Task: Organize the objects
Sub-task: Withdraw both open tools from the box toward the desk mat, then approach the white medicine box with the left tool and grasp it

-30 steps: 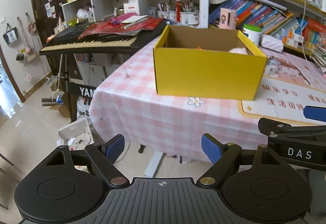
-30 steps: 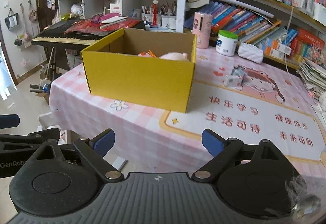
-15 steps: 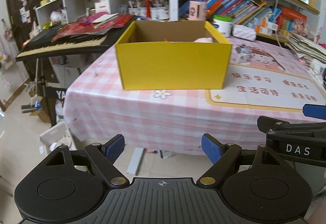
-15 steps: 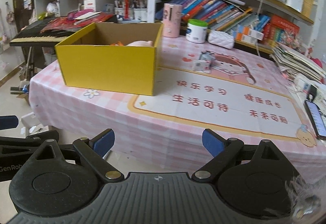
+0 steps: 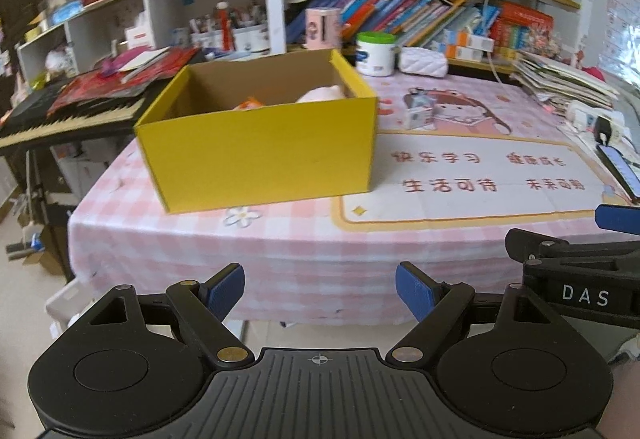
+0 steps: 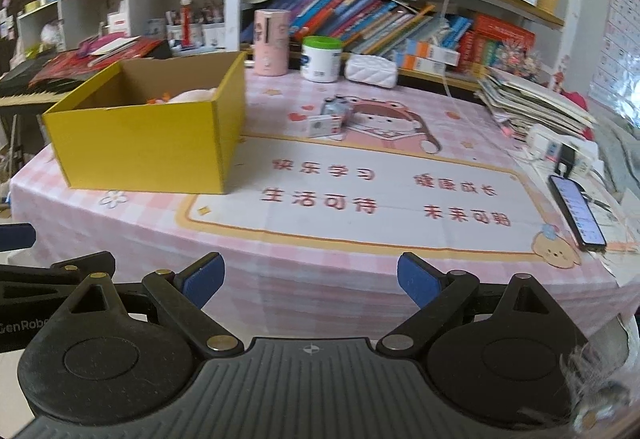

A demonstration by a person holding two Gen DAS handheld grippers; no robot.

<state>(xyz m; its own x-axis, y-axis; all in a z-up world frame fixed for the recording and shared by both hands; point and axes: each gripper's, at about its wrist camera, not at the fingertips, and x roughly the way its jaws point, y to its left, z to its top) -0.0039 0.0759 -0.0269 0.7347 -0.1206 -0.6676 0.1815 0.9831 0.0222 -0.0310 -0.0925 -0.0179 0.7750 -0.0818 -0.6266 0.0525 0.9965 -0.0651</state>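
A yellow cardboard box (image 5: 260, 151) (image 6: 140, 151) stands on the left part of the pink checked table (image 5: 280, 239) (image 6: 320, 259), open at the top. A pink soft toy (image 5: 322, 94) (image 6: 192, 95) and something orange (image 5: 249, 104) lie inside it. Small grey and white objects (image 5: 418, 111) (image 6: 330, 119) sit on the mat (image 6: 360, 199) behind its printed writing. My left gripper (image 5: 320, 291) hangs open before the table's front edge, nothing between its blue pads. My right gripper (image 6: 310, 281) is likewise open and empty, to the right of the left one.
At the back of the table stand a pink cylinder (image 6: 272, 41), a white jar with a green lid (image 6: 321, 59) and a white quilted pouch (image 6: 371, 69). A phone (image 6: 577, 211) and stacked papers (image 6: 532, 99) lie at the right. A keyboard (image 5: 72, 115) stands left, bookshelves behind.
Both grippers have swung to the right along the table's front, so the yellow box has slid leftward in both views and the mat, phone and papers have come into sight. Jaws unchanged.
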